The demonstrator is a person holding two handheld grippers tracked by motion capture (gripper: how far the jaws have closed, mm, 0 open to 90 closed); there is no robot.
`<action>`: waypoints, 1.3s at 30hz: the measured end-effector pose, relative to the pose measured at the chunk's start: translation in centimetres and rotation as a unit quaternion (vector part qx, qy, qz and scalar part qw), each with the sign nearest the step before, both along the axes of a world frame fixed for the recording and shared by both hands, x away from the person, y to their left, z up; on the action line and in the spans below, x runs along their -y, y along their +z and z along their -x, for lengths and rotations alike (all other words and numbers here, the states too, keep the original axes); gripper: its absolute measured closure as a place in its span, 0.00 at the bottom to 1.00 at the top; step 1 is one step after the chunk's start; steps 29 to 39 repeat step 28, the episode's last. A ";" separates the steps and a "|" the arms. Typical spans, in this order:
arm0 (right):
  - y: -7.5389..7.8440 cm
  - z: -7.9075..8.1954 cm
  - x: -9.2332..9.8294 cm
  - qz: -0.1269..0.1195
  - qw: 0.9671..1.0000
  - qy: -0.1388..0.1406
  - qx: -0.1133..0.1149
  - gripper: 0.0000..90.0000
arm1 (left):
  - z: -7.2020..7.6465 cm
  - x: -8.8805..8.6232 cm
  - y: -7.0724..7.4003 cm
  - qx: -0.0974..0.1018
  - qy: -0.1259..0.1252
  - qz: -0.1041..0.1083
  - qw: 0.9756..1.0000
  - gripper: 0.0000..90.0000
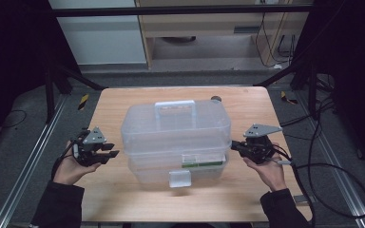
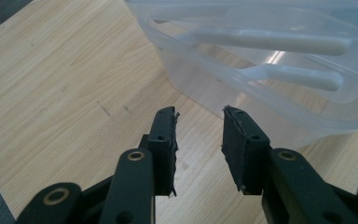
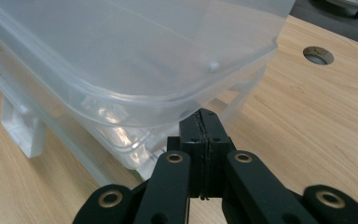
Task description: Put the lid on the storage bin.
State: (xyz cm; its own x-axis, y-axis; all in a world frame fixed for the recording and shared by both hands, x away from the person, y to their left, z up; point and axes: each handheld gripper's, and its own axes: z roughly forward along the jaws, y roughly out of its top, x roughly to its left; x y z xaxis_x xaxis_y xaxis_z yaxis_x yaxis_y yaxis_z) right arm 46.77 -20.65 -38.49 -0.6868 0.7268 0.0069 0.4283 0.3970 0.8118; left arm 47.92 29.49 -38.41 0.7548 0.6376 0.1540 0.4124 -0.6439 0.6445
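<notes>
We see the clear plastic box (image 1: 176,142) mid-counter (image 1: 123,199). Our left hand-held gripper (image 1: 108,153) sits just left of it, jaws parted, holding nothing. Our right hand-held gripper (image 3: 201,122), pressed together, seems to touch under the box's lid rim.

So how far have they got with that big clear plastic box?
Early on, it seems. The clear box sits mid-table with its lid on, though the lid looks slightly lifted at the right end. In hand: the right tongs, shut, are tucked under the lid's rim; the left tongs wait open beside the box, holding nothing. Probably left: lifting the lid off.
</notes>
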 end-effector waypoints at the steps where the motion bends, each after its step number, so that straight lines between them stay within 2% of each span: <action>1: -0.1 0.0 0.1 0.001 1.000 -0.001 0.000 1.00 | 0.0 0.0 0.0 0.001 0.001 0.001 1.000 0.71; 4: -0.7 0.1 0.3 0.014 1.000 -0.006 -0.005 1.00 | -0.1 0.0 -0.1 -0.001 0.002 -0.001 1.000 0.71; 7: -0.8 0.2 0.4 -0.002 1.000 0.001 -0.007 1.00 | -0.2 0.1 -0.3 -0.002 0.003 -0.002 1.000 0.71; 10: -1.0 0.2 0.2 0.018 1.000 -0.006 -0.001 1.00 | -0.1 0.1 -0.4 -0.003 0.005 -0.002 1.000 0.71; 16: -2.3 -0.1 1.7 0.037 0.998 -0.053 0.003 0.92 | -0.2 -0.2 -0.6 -0.004 0.014 0.000 1.000 0.71; 19: -3.2 -0.3 2.7 0.039 0.996 -0.081 0.014 0.82 | -0.3 -0.3 -0.9 -0.004 0.020 0.000 1.000 0.70; 20: -3.4 -0.4 3.0 0.034 0.995 -0.088 0.011 0.79 | -0.3 -0.3 -0.9 -0.004 0.022 -0.001 1.000 0.69; 28: -4.7 -0.8 4.6 0.025 0.991 -0.130 0.021 0.45 | -0.6 -1.0 -1.3 -0.001 0.041 0.004 0.999 0.67; 39: -4.7 -0.8 4.6 0.025 0.991 -0.130 0.021 0.45 | -0.6 -1.0 -1.3 -0.001 0.041 0.004 0.999 0.67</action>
